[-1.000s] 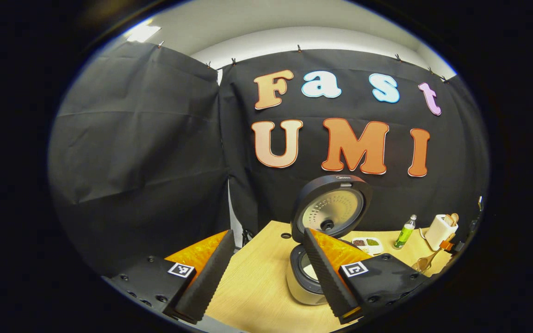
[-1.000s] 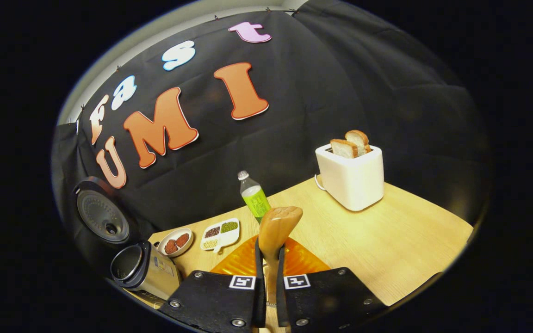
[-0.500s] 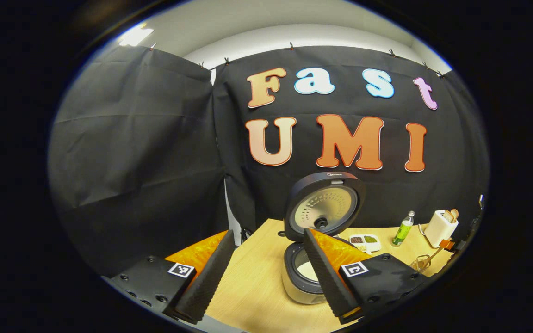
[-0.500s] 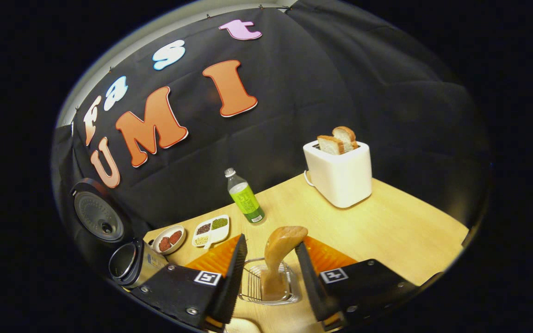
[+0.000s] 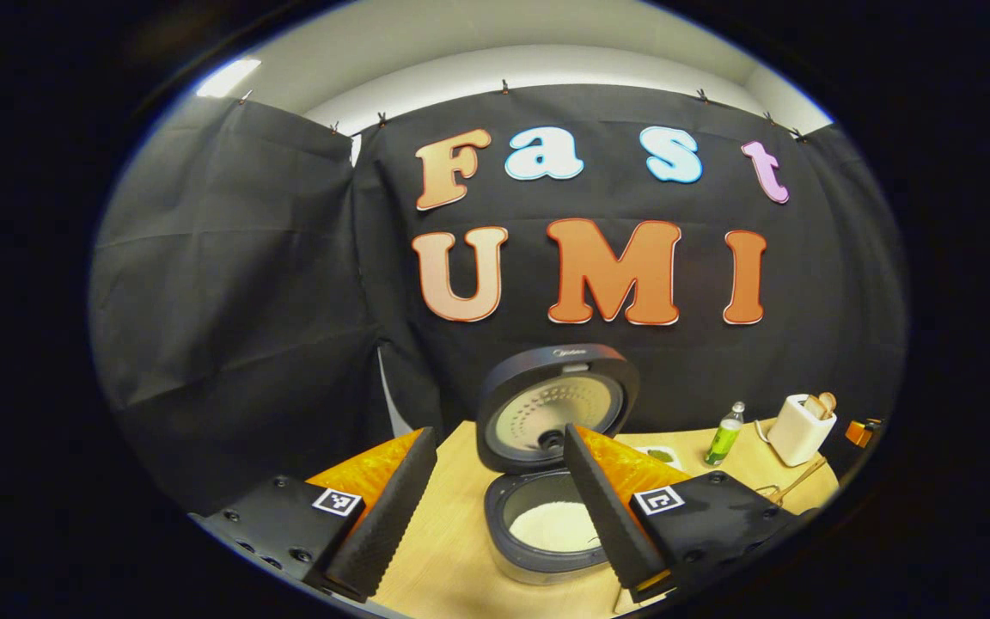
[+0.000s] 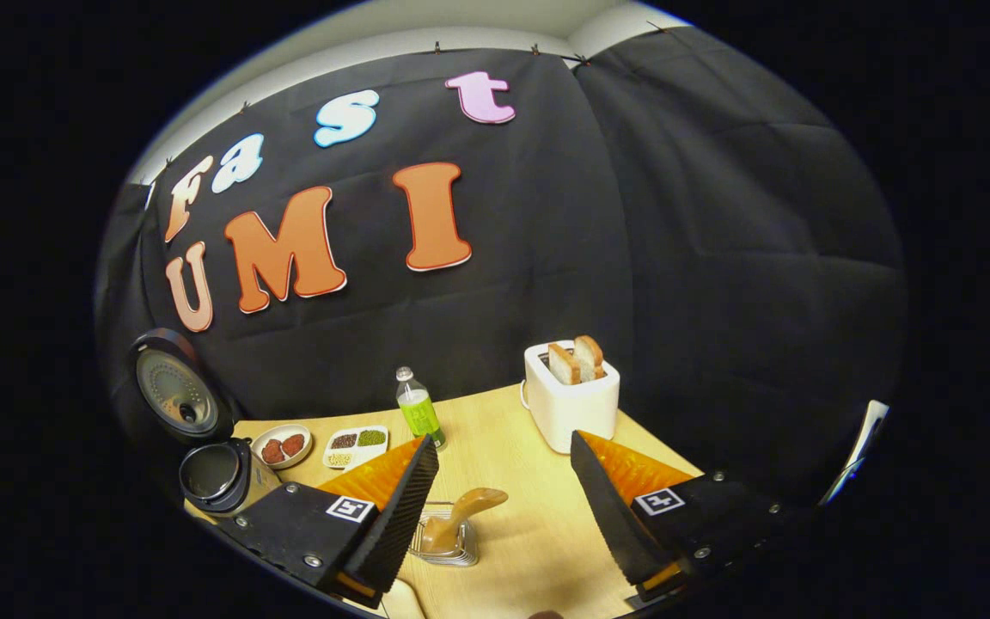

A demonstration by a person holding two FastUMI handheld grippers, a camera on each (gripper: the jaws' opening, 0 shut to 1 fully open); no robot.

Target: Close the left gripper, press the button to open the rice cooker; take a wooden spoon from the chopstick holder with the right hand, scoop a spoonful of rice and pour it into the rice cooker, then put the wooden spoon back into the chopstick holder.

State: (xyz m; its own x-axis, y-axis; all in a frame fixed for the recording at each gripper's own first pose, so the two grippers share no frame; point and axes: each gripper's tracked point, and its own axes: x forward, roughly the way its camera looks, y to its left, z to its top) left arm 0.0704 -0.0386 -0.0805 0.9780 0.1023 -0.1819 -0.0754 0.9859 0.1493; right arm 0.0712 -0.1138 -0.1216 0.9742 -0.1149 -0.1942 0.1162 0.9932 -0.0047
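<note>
In the left gripper view, the left gripper (image 5: 495, 516) hung open above the rice cooker (image 5: 546, 524), its lid up and rice inside. In the right gripper view, the right gripper (image 6: 504, 516) stood open, empty, above the wooden spoon (image 6: 461, 516) resting in the chopstick holder (image 6: 448, 550). With the spoon seemingly returned, withdrawing straight upward would best avoid knocking its handle.

Two claw-mounted fisheyes above one table (image 6: 718, 507), both toward rice cooker (image 5: 538, 524) and toaster (image 6: 568, 400).

Each gripper (image 5: 495, 503) (image 6: 504, 507) has black screwed plates with square coded markers and ribbed fingers
</note>
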